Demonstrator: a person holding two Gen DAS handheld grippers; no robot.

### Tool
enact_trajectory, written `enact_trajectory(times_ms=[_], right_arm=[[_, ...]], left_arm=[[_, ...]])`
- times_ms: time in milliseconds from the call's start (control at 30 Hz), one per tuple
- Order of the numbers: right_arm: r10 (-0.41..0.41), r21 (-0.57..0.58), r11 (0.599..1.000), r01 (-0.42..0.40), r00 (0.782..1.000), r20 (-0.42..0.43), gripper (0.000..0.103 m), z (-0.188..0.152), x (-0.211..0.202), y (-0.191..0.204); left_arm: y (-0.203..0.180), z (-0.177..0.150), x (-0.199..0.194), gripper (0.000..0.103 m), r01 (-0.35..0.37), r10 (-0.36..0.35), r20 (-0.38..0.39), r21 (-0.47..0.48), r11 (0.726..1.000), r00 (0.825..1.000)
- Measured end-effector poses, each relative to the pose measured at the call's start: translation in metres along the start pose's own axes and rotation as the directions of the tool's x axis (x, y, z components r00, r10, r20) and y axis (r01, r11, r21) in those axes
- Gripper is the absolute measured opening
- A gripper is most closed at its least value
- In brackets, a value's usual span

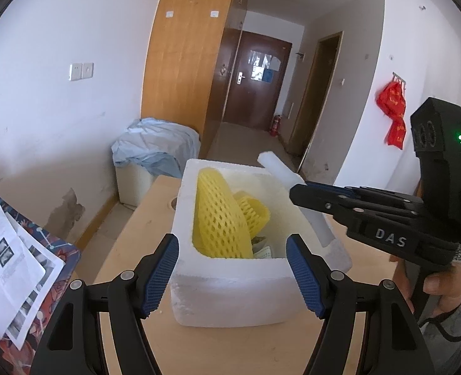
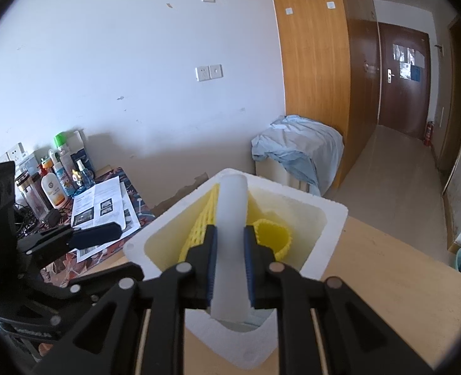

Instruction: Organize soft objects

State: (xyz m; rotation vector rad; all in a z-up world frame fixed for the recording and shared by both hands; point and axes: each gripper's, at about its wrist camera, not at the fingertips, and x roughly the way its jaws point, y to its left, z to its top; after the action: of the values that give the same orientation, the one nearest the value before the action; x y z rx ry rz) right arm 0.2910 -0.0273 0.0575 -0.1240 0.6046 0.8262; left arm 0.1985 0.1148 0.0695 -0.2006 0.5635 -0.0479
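Between the black fingers (image 2: pixel 196 268) with ribbed blue pads sits a plain, translucent white foam roll (image 2: pixel 232 237). Beyond the fingers, the foam box (image 1: pixel 230 290) is white, its inner walls tinted pale yellow. Inside it, the two foam nets (image 1: pixel 218 218) are bright yellow with a diamond mesh pattern. The tabletop (image 2: pixel 386 281) under the fingers is light wood. Left of the fingers, a dark red patterned cloth (image 1: pixel 58 256) carries white printed sheets (image 1: pixel 12 259).

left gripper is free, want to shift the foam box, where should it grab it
Probably the near wall of the foam box, from the front and above, one finger inside and one outside. The left gripper stands open facing that wall; the whole box looks too wide to span.
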Motion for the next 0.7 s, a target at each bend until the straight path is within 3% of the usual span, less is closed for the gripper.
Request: enact_trajectory(times_ms=[33, 200, 333, 367, 700], right_arm=[[-0.003, 0.002, 1.0, 0.003, 1.0, -0.005, 0.024, 0.0, 0.001, -0.001], [-0.01, 0.012, 1.0, 0.01, 1.0, 0.004, 0.029, 0.0, -0.001, -0.004], [-0.011, 0.01, 1.0, 0.011, 1.0, 0.028, 0.056, 0.001, -0.007, -0.002], [-0.019, 0.007, 1.0, 0.018, 0.999, 0.04, 0.058, 0.001, -0.01, -0.001], [-0.025, 0.016, 1.0, 0.024, 0.999, 0.039, 0.058, -0.002, -0.025, 0.002]], left_arm=[[0.0, 0.0, 0.0, 0.072, 0.0, 0.0, 0.0, 0.0, 1.0, 1.0], [0.001, -0.001, -0.002, 0.072, -0.001, 0.001, 0.002, -0.004, 1.0, 1.0], [0.0, -0.002, -0.001, 0.072, 0.002, -0.002, 0.001, -0.004, 1.0, 1.0], [-0.001, -0.002, -0.002, 0.072, 0.0, 0.0, 0.002, -0.004, 1.0, 1.0], [-0.002, -0.005, -0.009, 0.072, 0.016, -0.016, 0.012, -0.009, 1.0, 1.0]])
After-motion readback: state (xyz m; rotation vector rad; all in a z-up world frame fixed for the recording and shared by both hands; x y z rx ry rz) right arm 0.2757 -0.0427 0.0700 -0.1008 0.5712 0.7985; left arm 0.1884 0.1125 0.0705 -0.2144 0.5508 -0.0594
